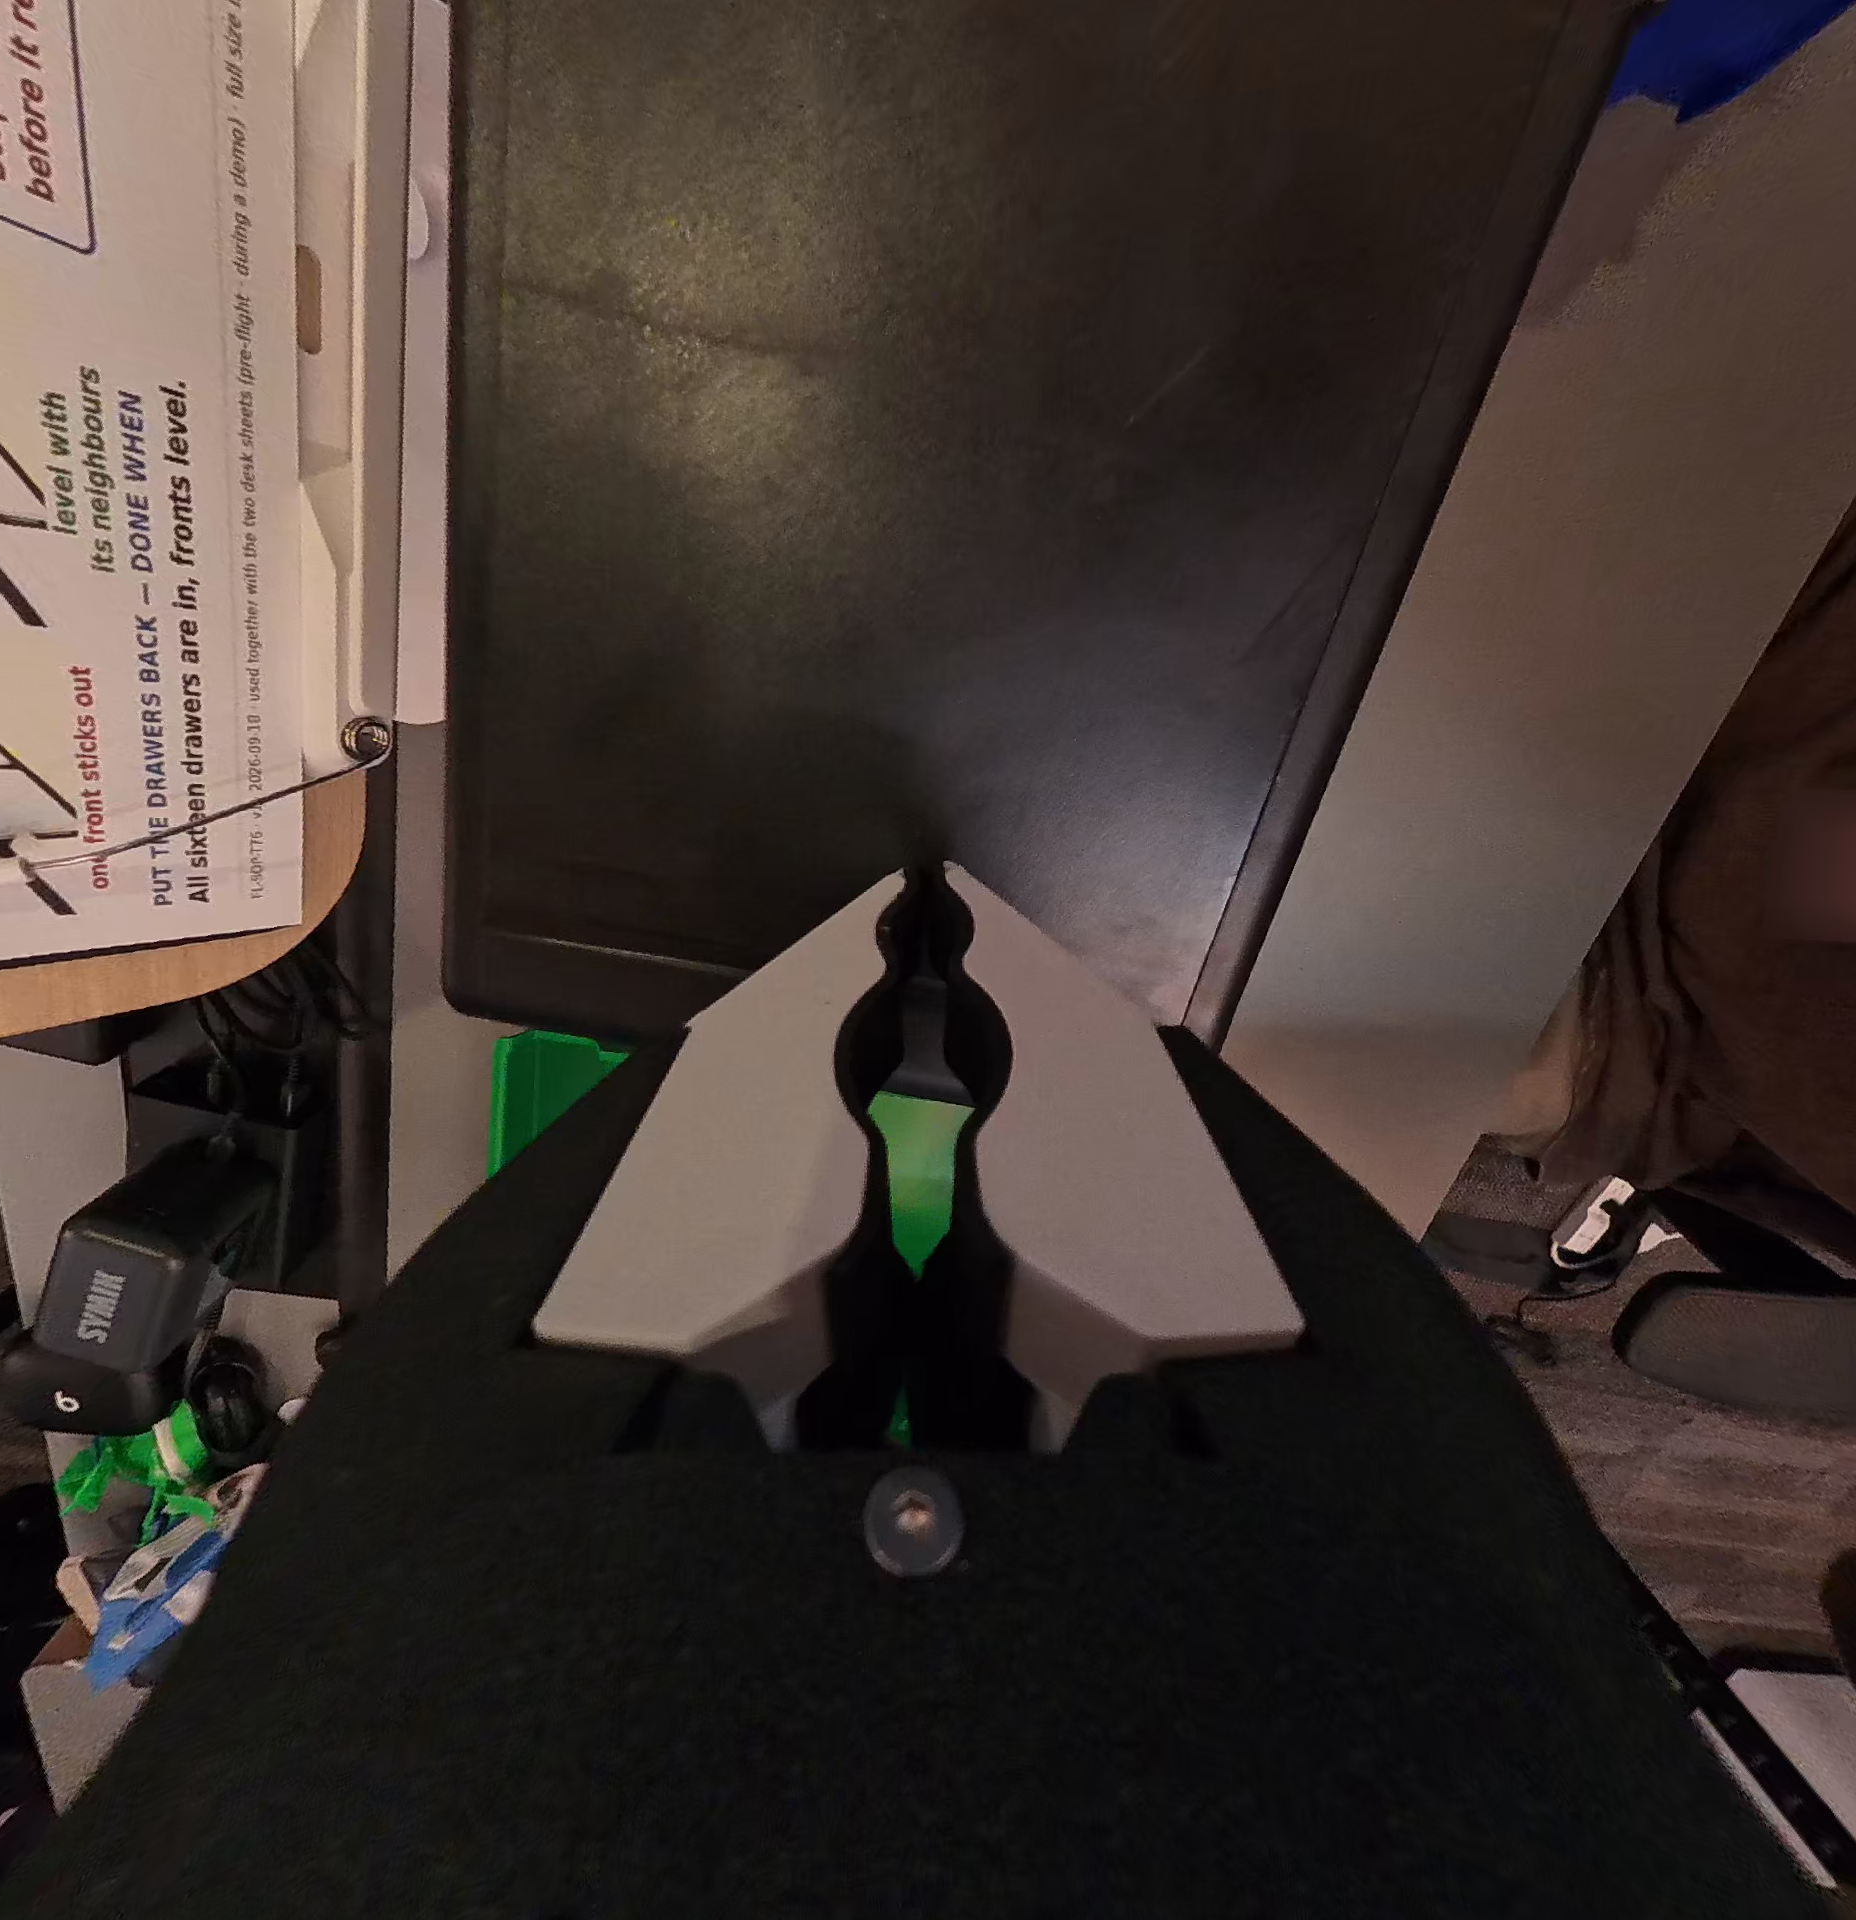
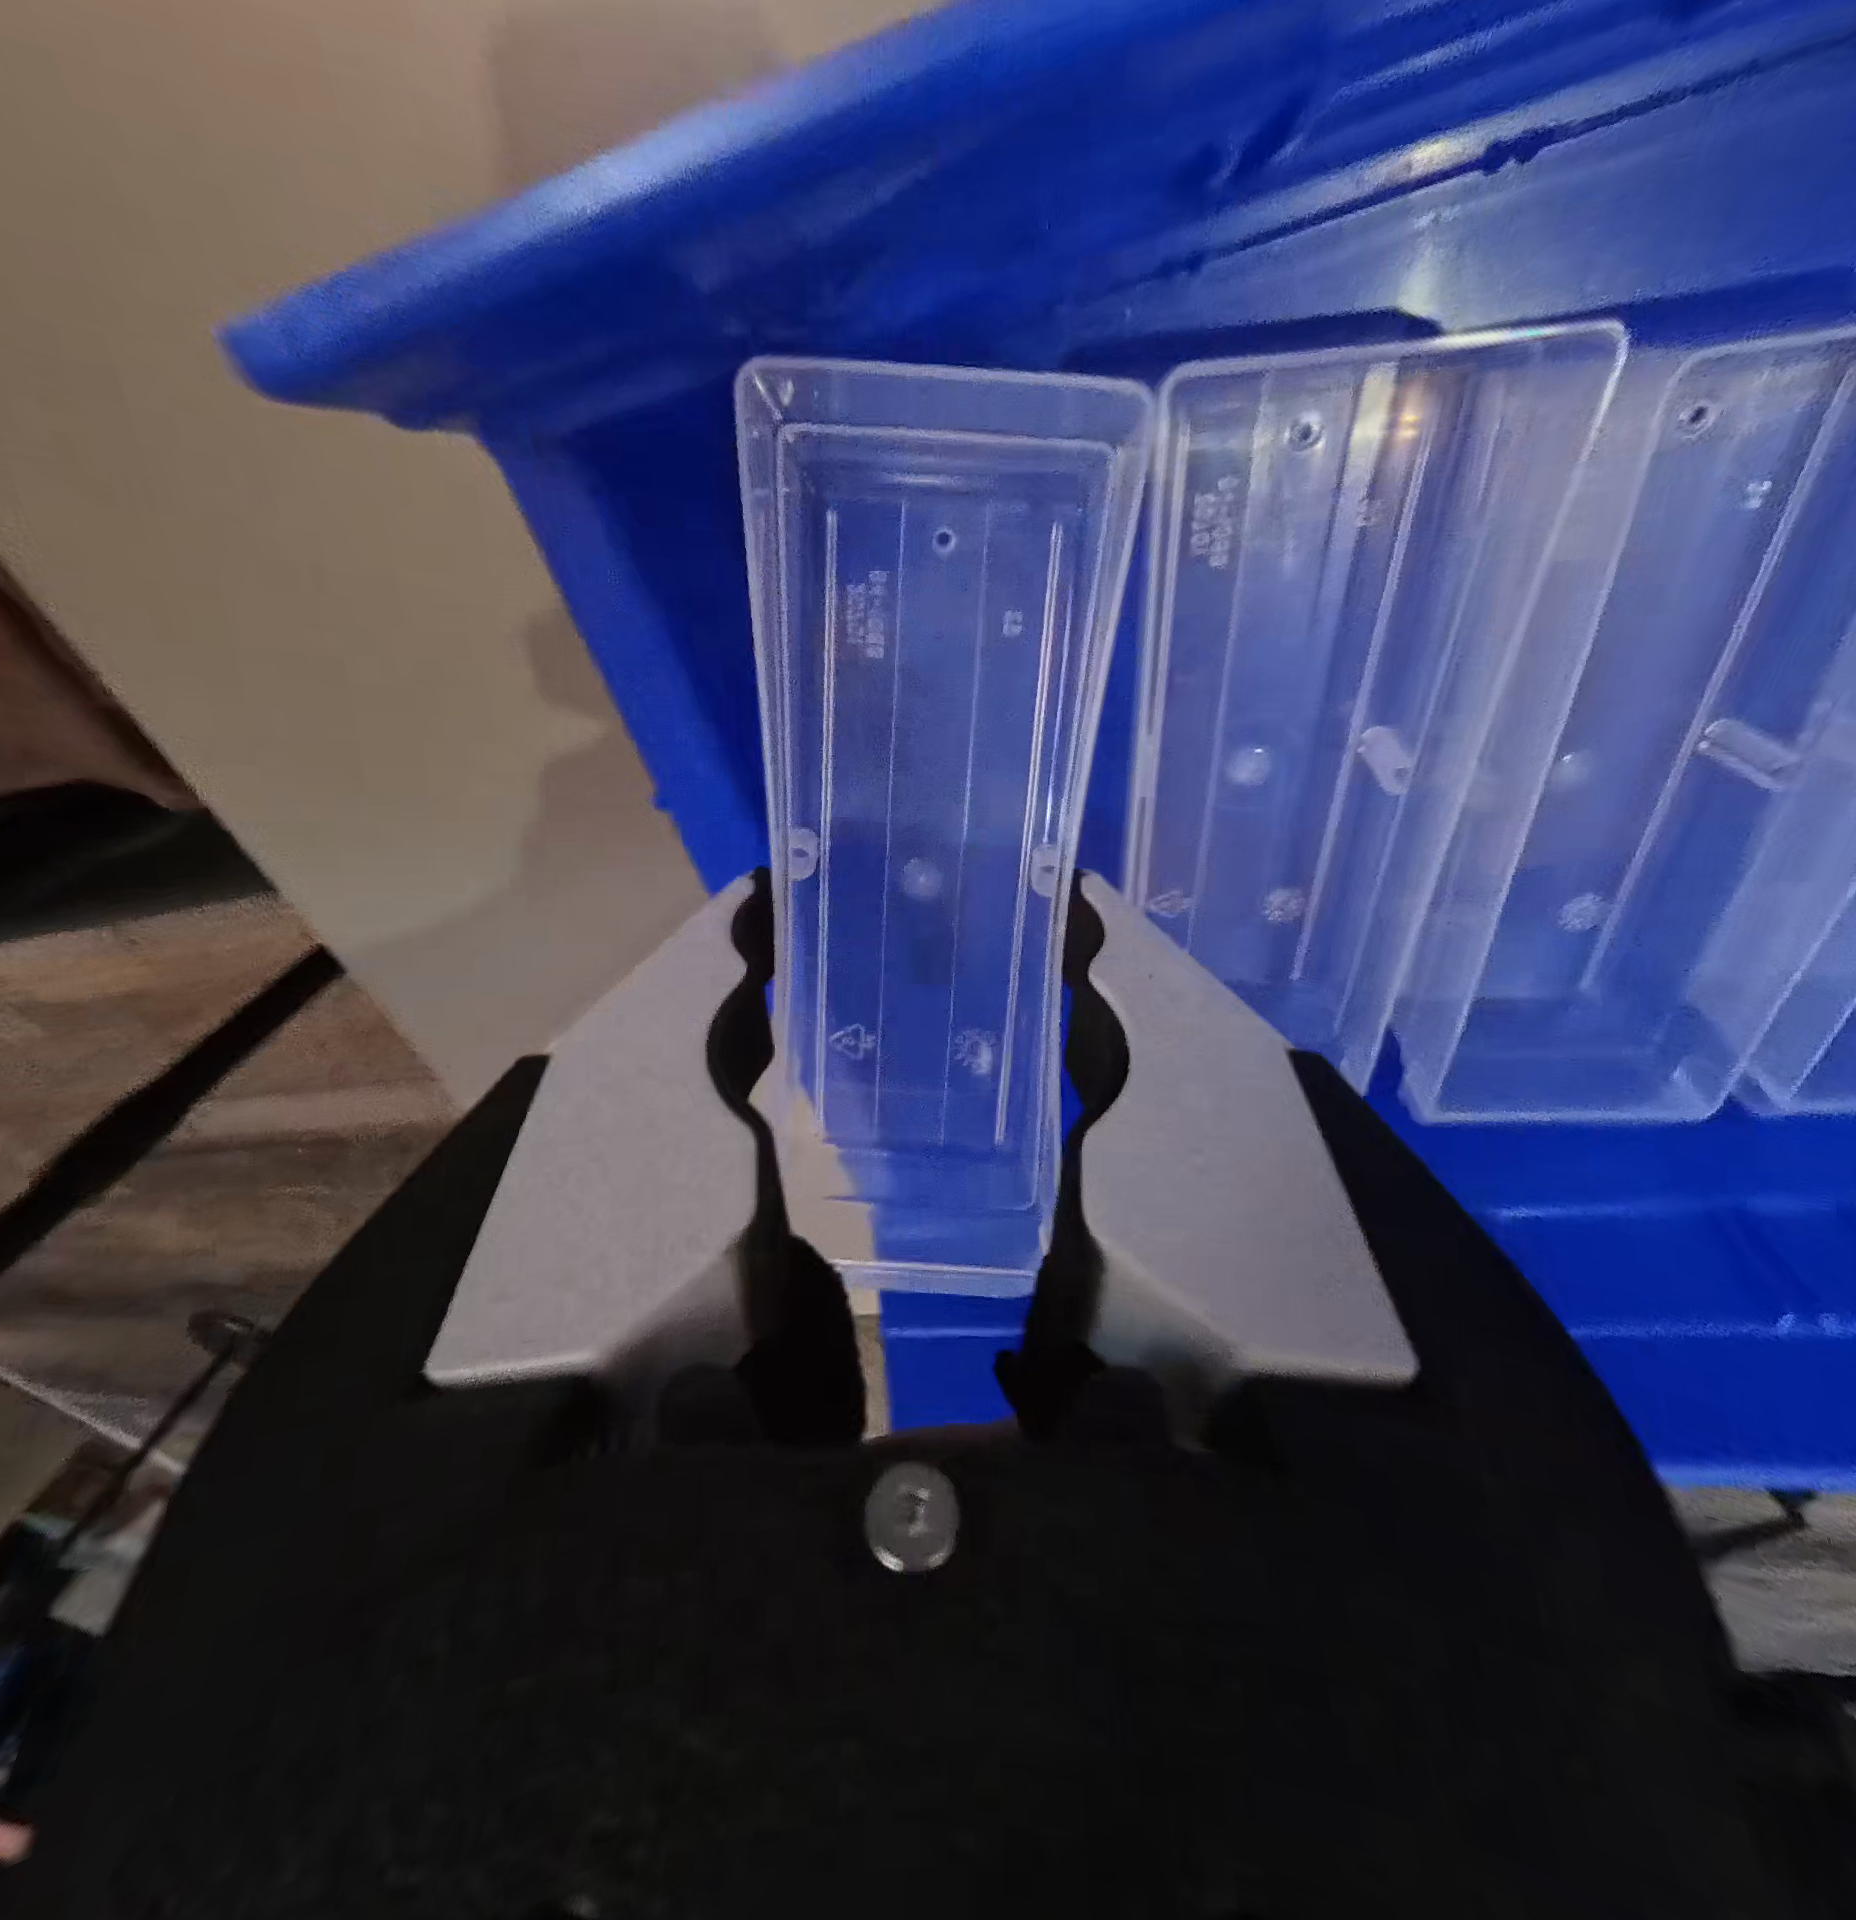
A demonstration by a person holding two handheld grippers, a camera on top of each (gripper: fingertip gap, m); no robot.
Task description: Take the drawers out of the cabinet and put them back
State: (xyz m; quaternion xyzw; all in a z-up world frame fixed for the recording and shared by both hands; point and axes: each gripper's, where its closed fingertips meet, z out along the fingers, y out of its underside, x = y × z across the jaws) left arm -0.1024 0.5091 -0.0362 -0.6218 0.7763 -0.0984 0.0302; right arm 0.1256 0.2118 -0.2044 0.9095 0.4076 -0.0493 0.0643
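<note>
In the right wrist view my right gripper [image 2: 916, 883] is shut on a clear plastic drawer [image 2: 934, 727], one finger on each long side wall. The drawer points away from me toward the blue cabinet [image 2: 695, 270]. Two more clear drawers [image 2: 1350, 707] [image 2: 1672, 748] lie side by side to its right against the blue plastic. In the left wrist view my left gripper [image 1: 924, 878] is shut and empty, its tips meeting in front of a black panel [image 1: 903, 416]. Only a sliver of blue [image 1: 1734, 52] shows at the top right there.
A printed sheet on a clipboard [image 1: 124, 520] stands at the left of the black panel. A green plastic piece [image 1: 539, 1091] sits under the panel. A black charger [image 1: 124, 1320] and clutter lie at lower left. A person's brown garment [image 1: 1755, 935] is at right.
</note>
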